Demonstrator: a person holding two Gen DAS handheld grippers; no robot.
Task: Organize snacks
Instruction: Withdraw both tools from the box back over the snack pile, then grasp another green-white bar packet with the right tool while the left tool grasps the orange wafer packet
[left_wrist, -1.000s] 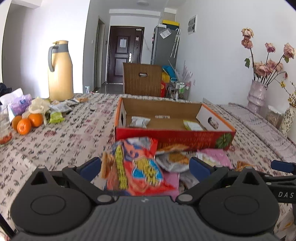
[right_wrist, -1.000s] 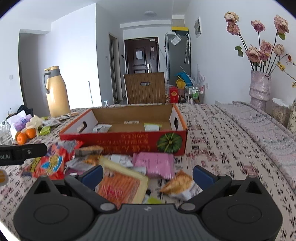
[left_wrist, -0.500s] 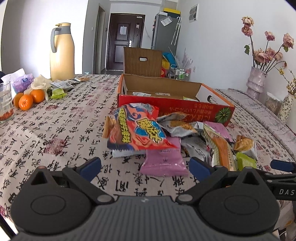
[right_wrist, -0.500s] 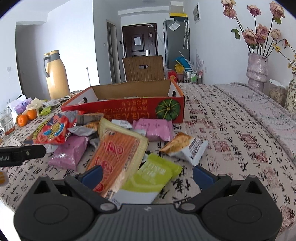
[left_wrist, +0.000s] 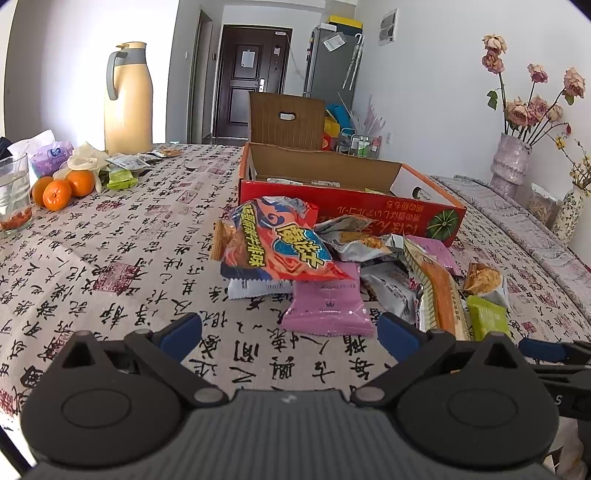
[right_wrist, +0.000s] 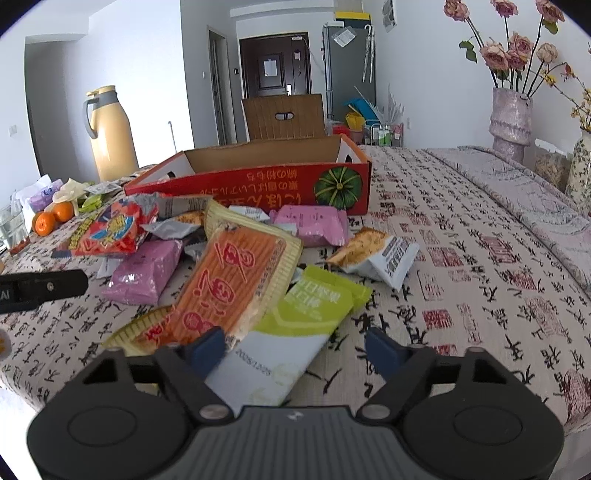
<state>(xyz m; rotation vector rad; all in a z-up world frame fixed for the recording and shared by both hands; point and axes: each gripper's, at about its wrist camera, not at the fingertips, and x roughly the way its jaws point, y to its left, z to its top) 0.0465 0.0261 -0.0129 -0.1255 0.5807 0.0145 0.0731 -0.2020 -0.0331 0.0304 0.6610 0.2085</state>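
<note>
Our right gripper (right_wrist: 293, 343) fingers closing around green-white packet (right_wrist: 295, 325), not pinching; orange packet (right_wrist: 229, 291) overlaps it. Left gripper (left_wrist: 290, 330) wide open, empty, near bench (left_wrist: 110, 258) front edge.

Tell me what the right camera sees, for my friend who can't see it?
The right tool is closing around a green and white snack packet on a patterned tablecloth. An orange biscuit pack, pink packets and a red chip bag lie before a red cardboard box.
</note>
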